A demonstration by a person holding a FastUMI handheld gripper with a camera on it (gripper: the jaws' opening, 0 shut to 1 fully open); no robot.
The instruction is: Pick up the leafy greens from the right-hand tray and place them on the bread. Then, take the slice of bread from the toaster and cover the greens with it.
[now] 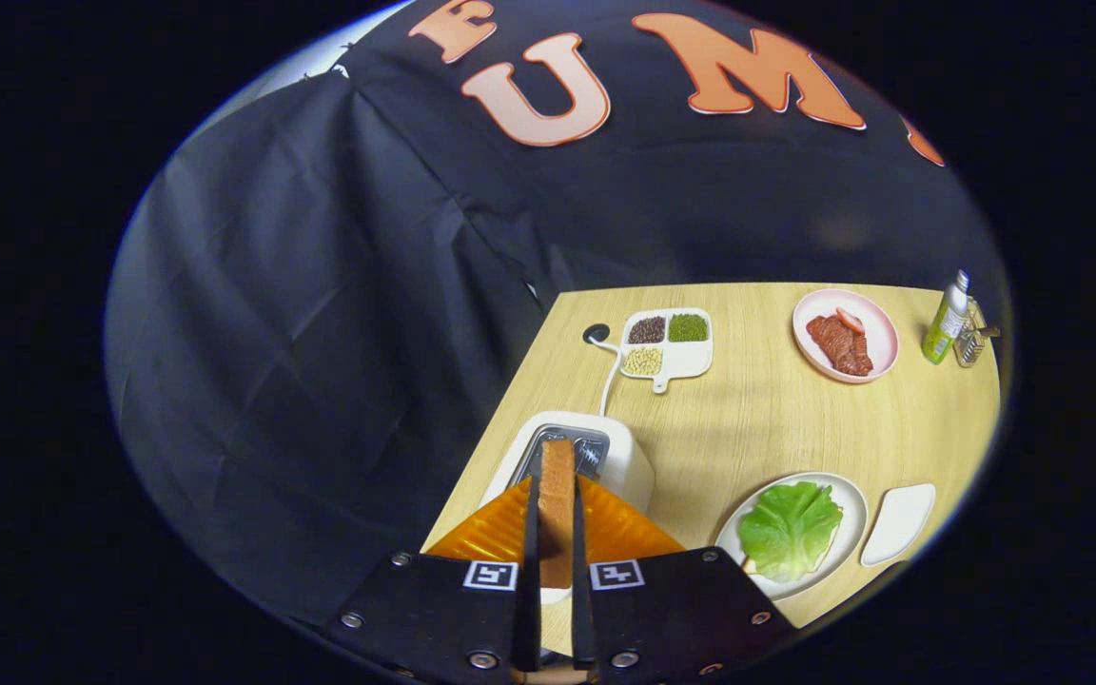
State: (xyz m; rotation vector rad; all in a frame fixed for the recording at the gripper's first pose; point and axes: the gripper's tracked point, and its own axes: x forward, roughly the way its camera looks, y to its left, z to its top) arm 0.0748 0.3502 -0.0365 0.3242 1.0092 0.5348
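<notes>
Bread slice [557,495] is standing on its edge between the two fingers of the gripper [556,518], and both fingers are pressing on its flat sides, so the gripper is clenching it. The slice is hanging just above the slot of the toaster [626,466], which is sitting directly ahead of the fingers at 12 o'clock, on the wooden table [776,419]. At about 2 o'clock from the fingers, near them, a round plate [852,518] is carrying the leafy greens [789,528]; the leaf is covering what is under it, so I cannot tell whether bread is lying there. Just beside this plate, on its 3 o'clock side, a small white tray [898,523] is lying. Beyond the toaster, at 12 to 1 o'clock, a divided dish [695,360] is holding dark, green and pale grains in three of its compartments. Further at 2 o'clock, a pink plate [881,333] is holding slices of meat [839,342], and a green bottle [946,319] is standing upright near the far table corner.
</notes>
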